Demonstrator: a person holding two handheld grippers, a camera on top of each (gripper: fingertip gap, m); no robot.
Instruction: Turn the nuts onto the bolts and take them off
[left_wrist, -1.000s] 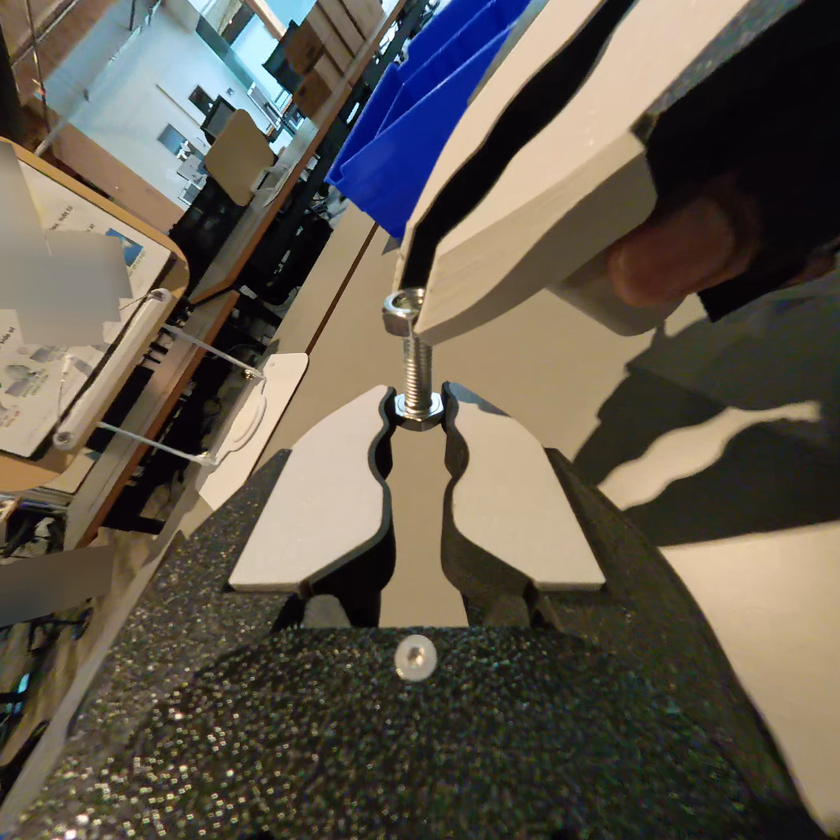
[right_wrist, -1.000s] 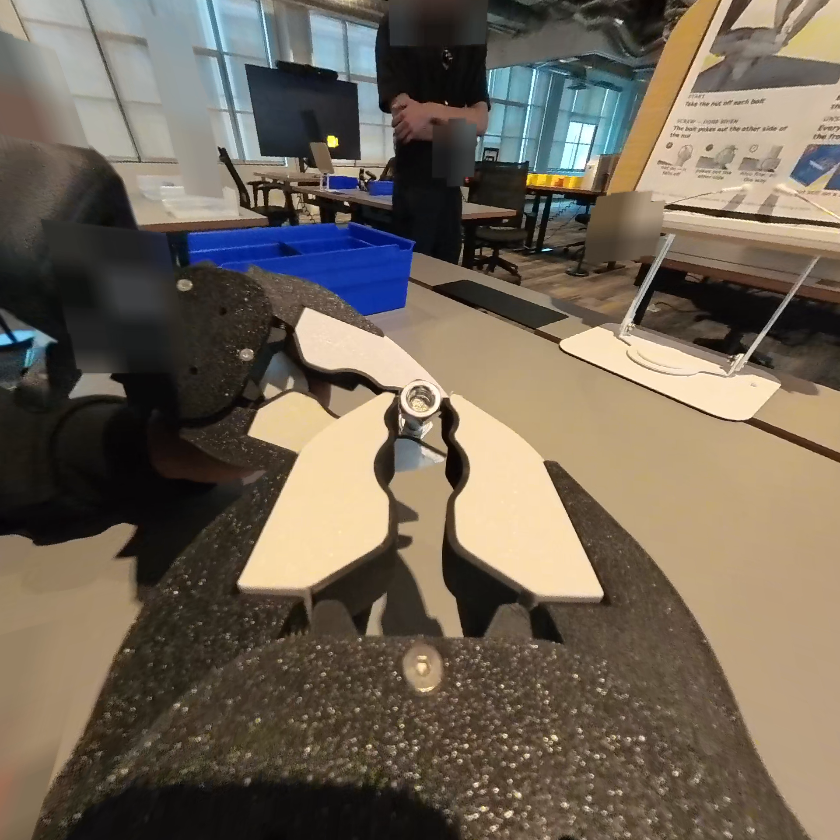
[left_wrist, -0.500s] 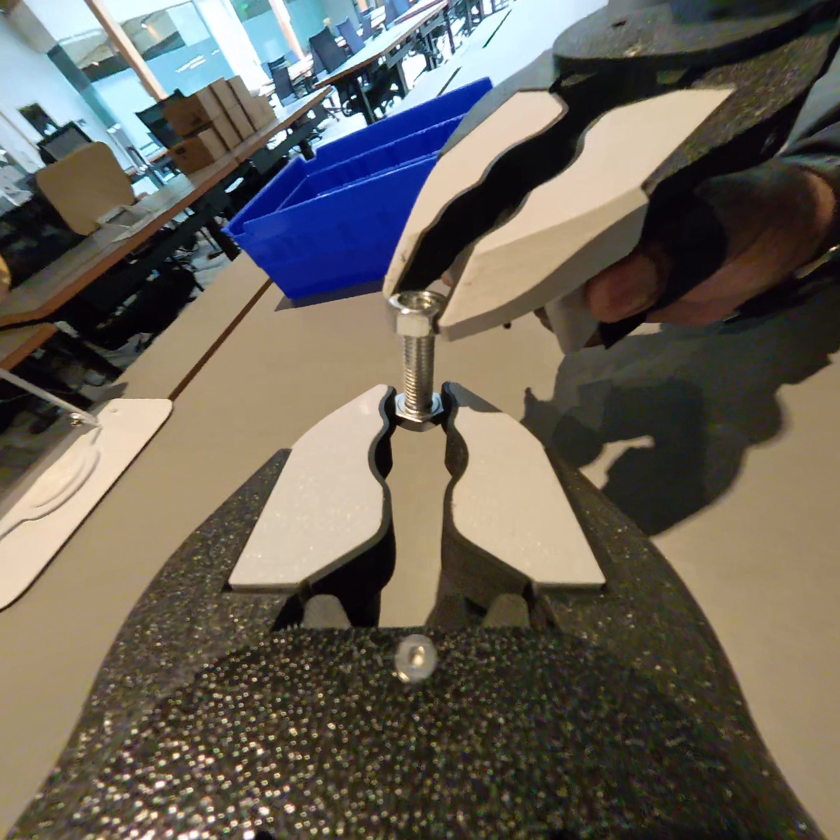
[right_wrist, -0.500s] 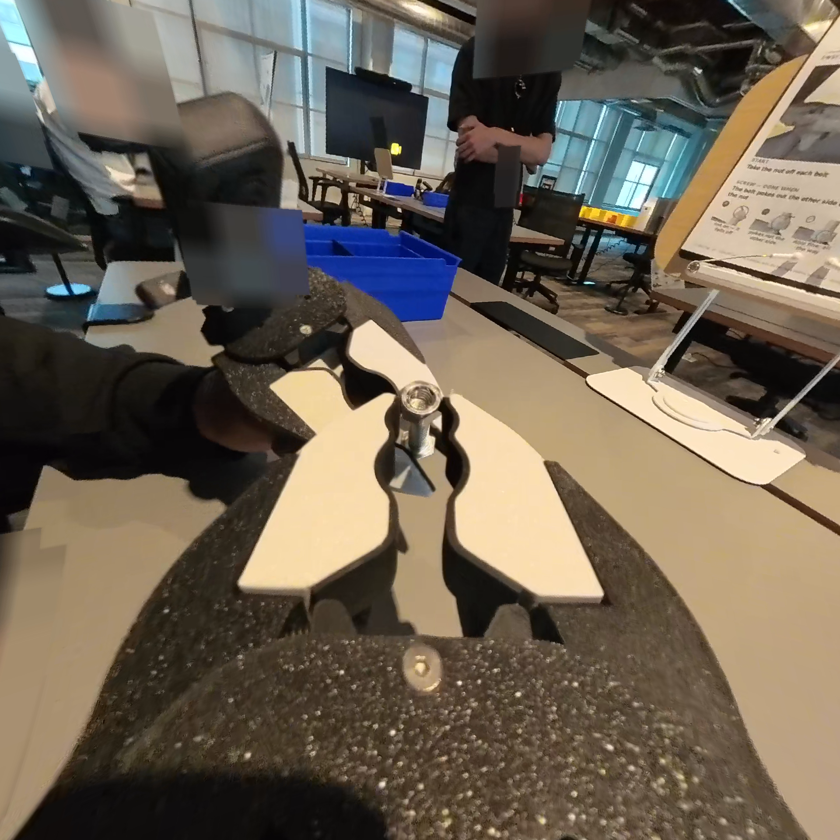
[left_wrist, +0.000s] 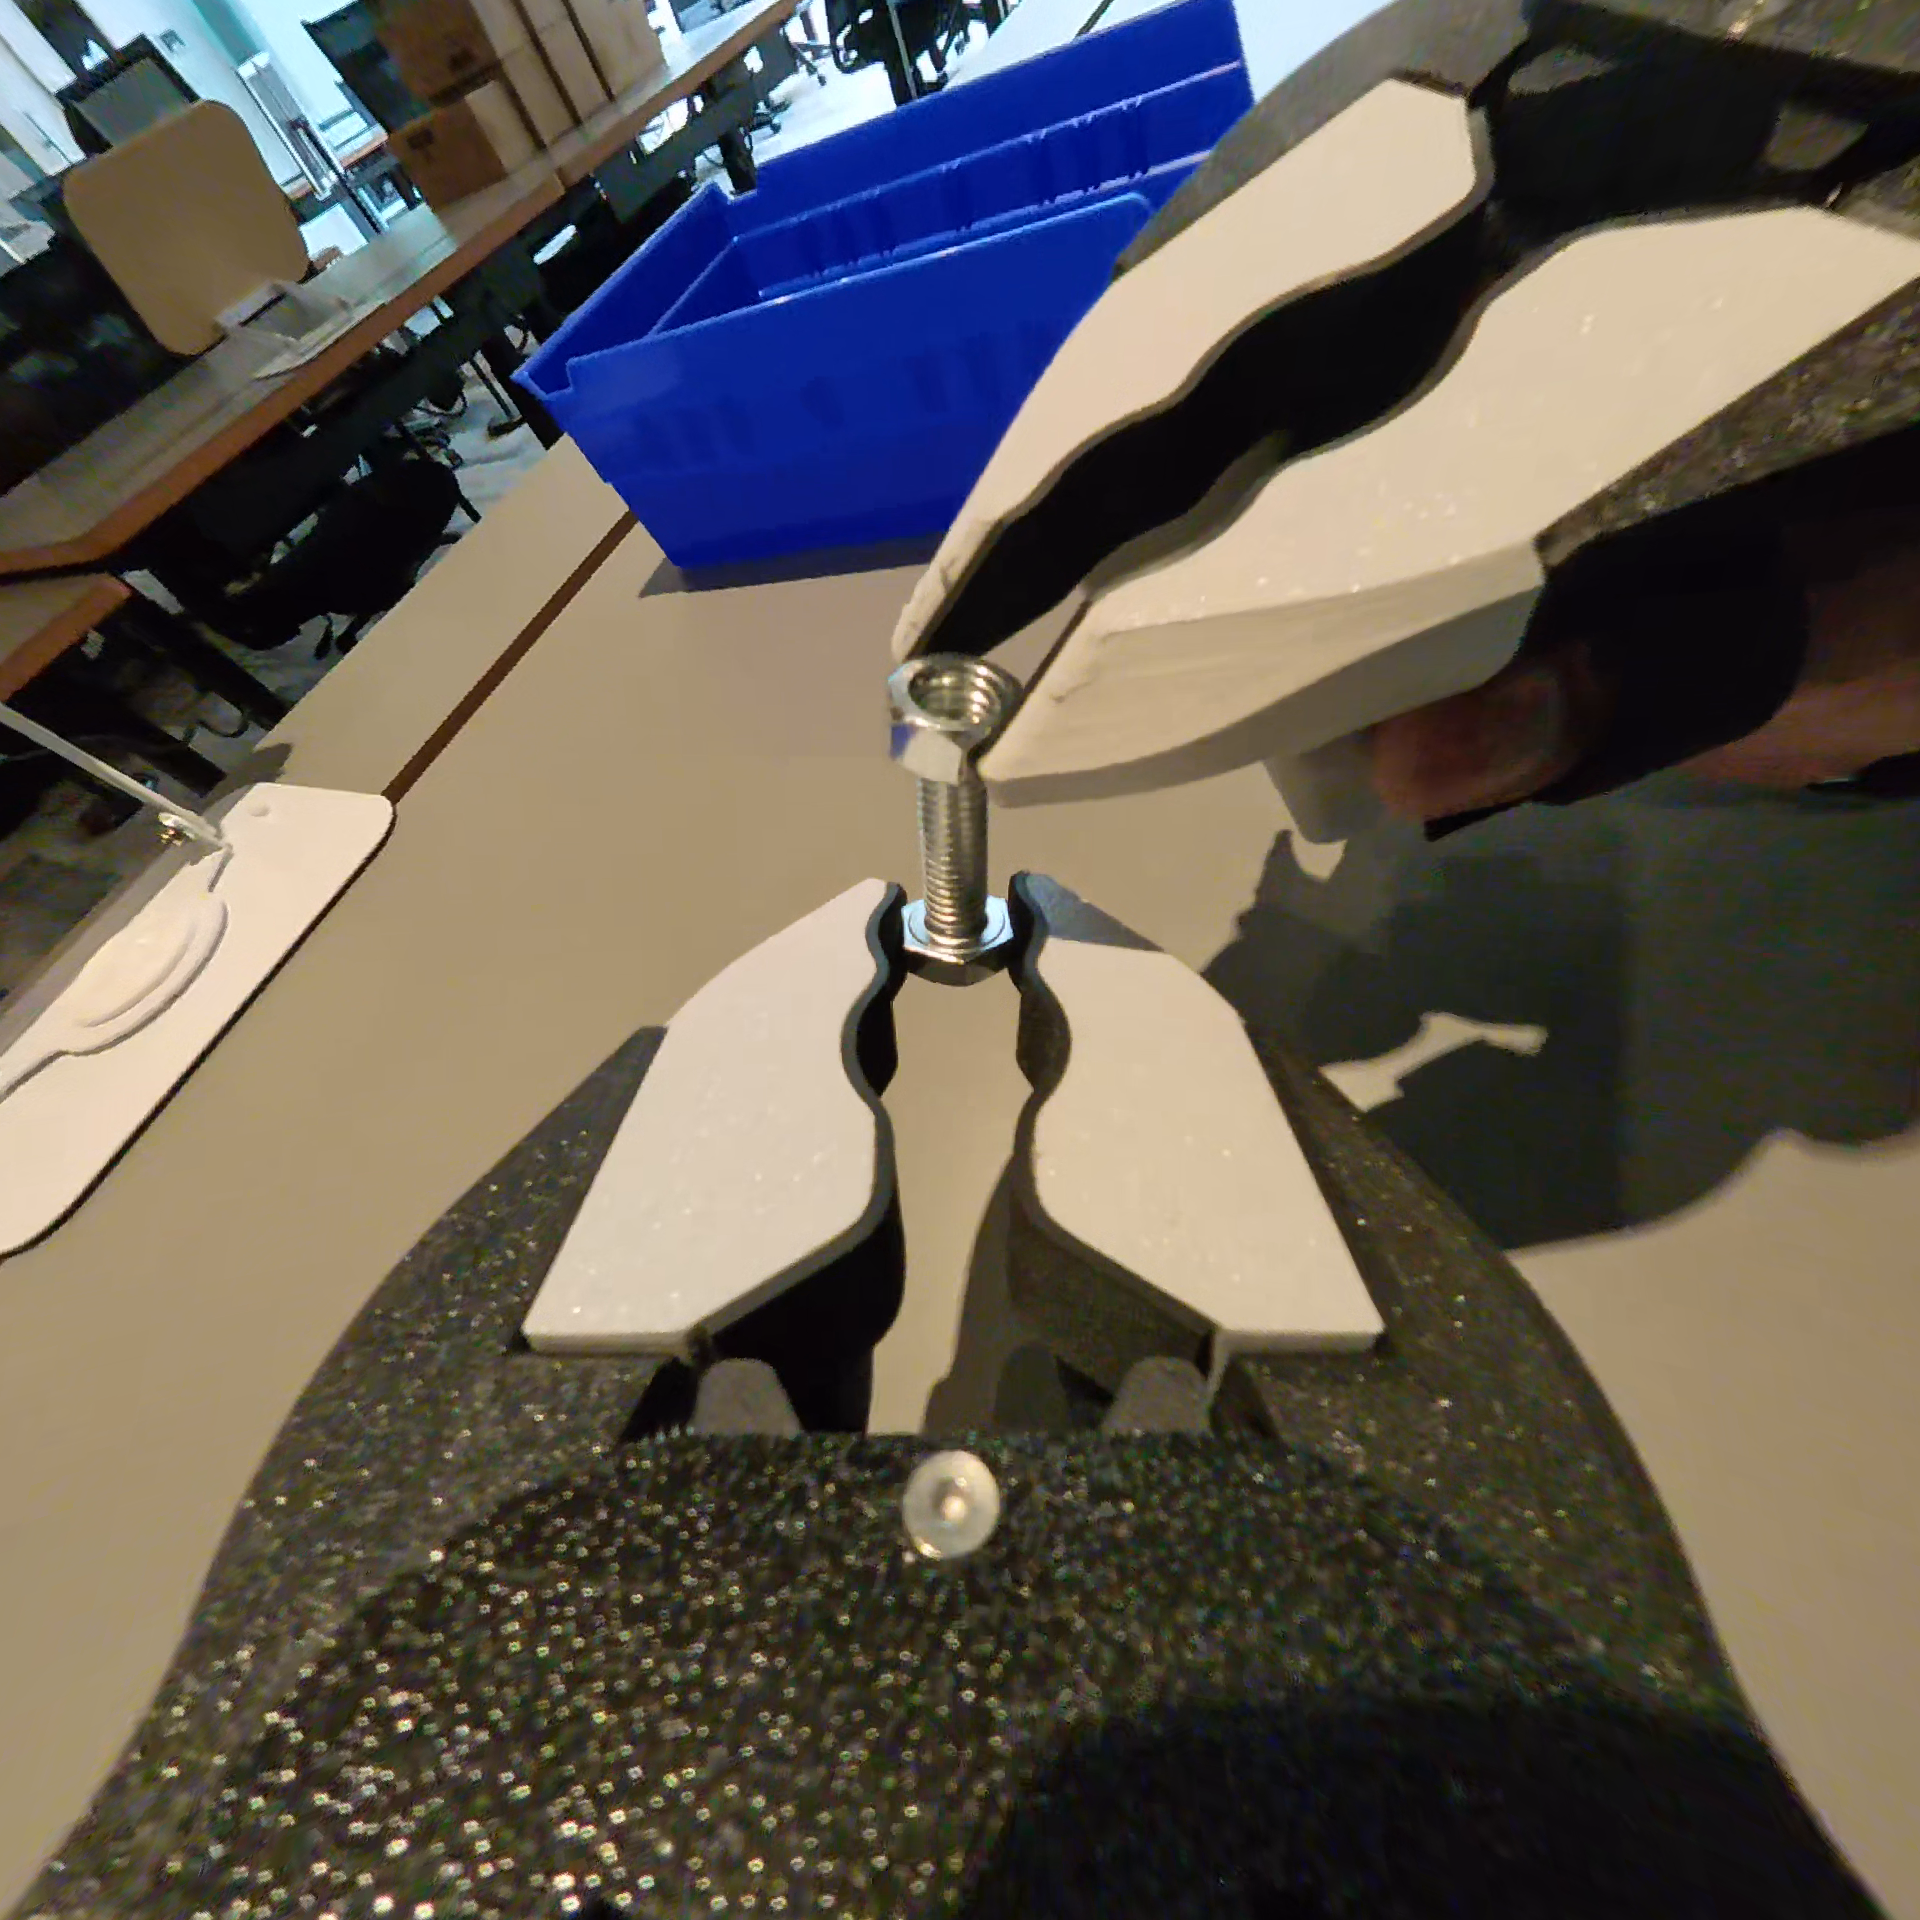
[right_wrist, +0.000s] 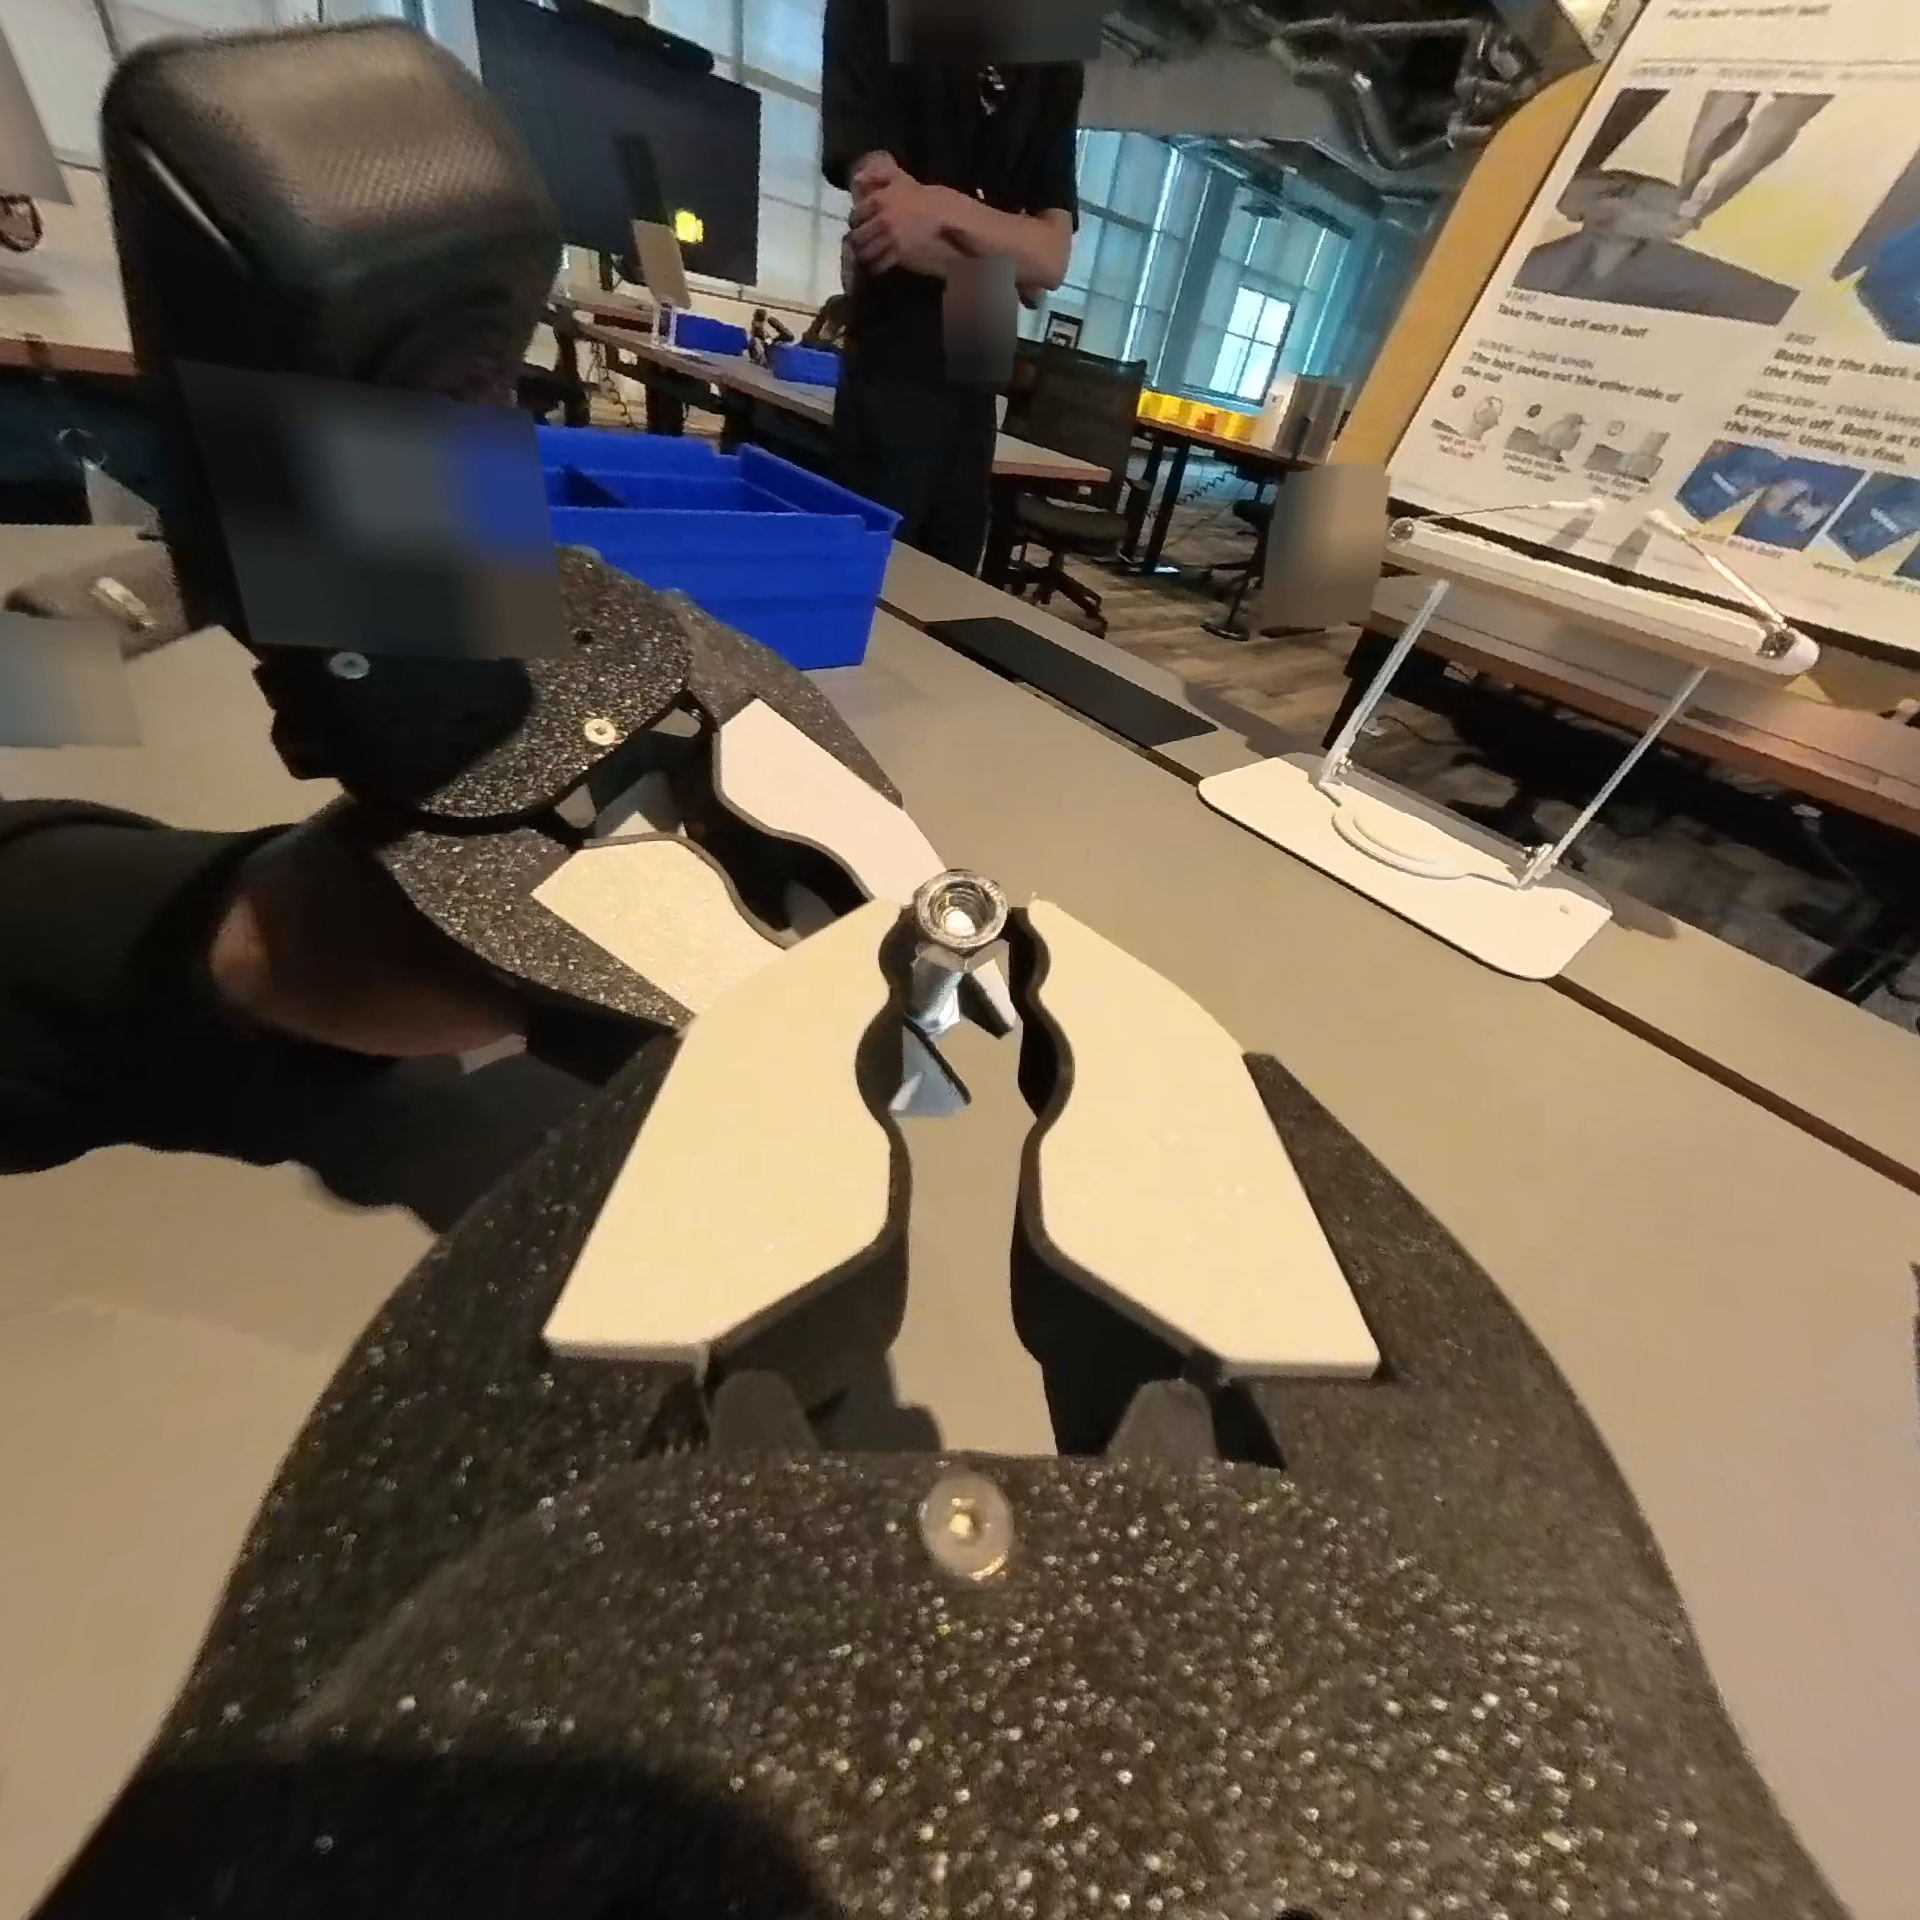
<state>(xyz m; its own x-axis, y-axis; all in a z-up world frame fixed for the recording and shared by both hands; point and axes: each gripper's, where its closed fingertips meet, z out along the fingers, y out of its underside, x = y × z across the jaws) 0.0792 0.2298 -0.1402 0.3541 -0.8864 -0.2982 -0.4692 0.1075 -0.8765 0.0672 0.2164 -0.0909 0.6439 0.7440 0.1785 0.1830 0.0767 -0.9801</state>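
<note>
Left wrist view: the left hand-held gripper (left_wrist: 956, 914) is clamped on the bolt (left_wrist: 948, 868) at its head, above the grey table (left_wrist: 644, 790). Right wrist view: the right hand-held gripper (right_wrist: 961, 920) pinches the nut (right_wrist: 958, 920) at the bolt's tip, the blue bin (right_wrist: 748, 561) far behind.

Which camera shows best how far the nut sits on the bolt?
The left wrist view: the bolt stands side-on, with bare thread between its head in the left gripper and the nut at its top. The right wrist view looks down into the nut, foreshortening the shank.
</note>
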